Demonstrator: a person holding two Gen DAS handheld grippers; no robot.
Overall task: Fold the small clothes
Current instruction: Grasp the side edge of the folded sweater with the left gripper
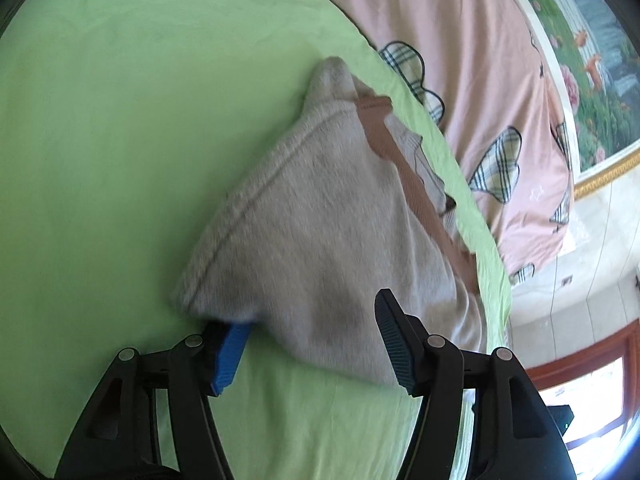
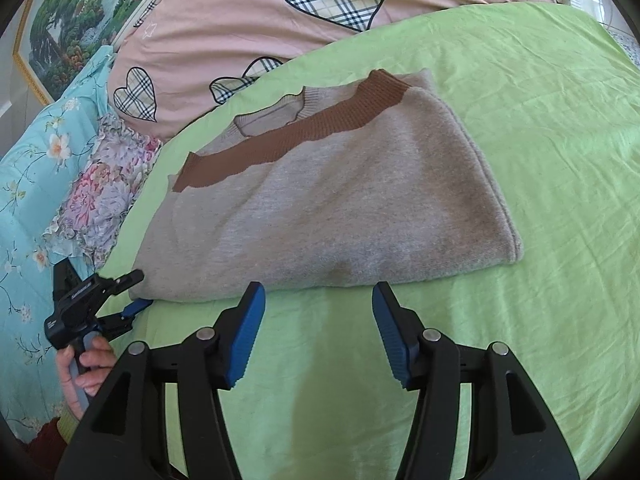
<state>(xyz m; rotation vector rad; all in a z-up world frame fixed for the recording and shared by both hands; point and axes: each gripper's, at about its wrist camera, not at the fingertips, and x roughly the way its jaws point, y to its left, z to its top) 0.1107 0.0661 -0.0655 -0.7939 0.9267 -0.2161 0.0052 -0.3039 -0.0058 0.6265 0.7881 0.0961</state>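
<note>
Now a folded grey sweater (image 2: 320, 204) with a brown ribbed band (image 2: 296, 132) along its far edge lies flat on the light green sheet (image 2: 540, 160) of a bed. Its ribbed collar (image 2: 280, 114) peeks out just behind the band.

In the right wrist view, the right tool (image 2: 318, 332) hovers over bare sheet just in front of the sweater's near edge. Its jaws stand moderately apart with nothing between them, and its blue pads (image 2: 248, 336) touch no cloth.

The left tool (image 2: 132, 294) shows in the same view at the sweater's near left corner, gripped by a hand (image 2: 82, 368) around its handle. One finger lies above the corner and the blue one below it. In the left wrist view, the left tool (image 1: 312, 344) is also parted: its left pad (image 1: 230, 354) is tucked under the sweater's (image 1: 320, 216) edge, while the right pad sits over the grey cloth, which passes between the two. The picture is blurred, and the pads do not appear to press on the fabric.

Beyond the green sheet lies a pink quilt (image 2: 240, 20) printed with plaid hearts. A floral pillow (image 2: 104, 184) and a turquoise flowered cover (image 2: 28, 184) lie to the left, and a framed landscape picture (image 2: 68, 32) hangs on the wall behind.
</note>
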